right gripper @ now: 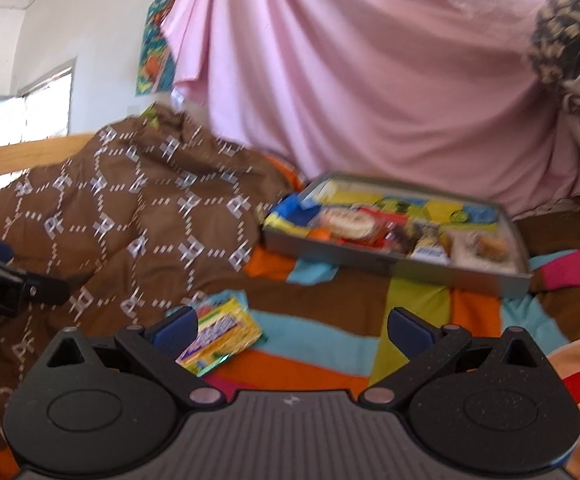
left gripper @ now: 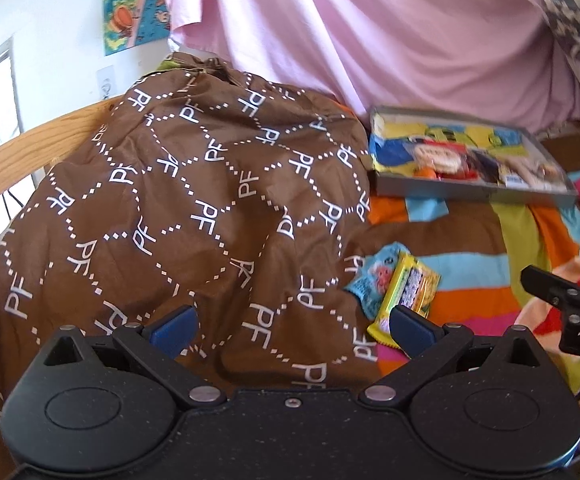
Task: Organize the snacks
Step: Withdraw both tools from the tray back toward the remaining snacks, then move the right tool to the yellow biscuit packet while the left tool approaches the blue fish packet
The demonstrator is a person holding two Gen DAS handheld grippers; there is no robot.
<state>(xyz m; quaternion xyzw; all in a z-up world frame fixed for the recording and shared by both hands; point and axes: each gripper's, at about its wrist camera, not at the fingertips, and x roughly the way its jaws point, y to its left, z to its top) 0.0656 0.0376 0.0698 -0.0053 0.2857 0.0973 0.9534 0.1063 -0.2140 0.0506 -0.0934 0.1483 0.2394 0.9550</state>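
Item: yellow snack packet (right gripper: 222, 336), lying flat on the striped bed cover (right gripper: 321, 344) at 7 o'clock from the gray tray (right gripper: 393, 270), likely light, crinkly, slippery; pinch its edge; your left tool (left gripper: 291, 322) and right tool (right gripper: 290, 326) both gape, empty.

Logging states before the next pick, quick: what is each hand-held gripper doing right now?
Left hand-held gripper: open, holding nothing.
Right hand-held gripper: open, holding nothing.

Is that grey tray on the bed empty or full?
Mostly full: the grey tray holds many colourful snack packets across its length, while a yellow packet lies outside it on the blanket.
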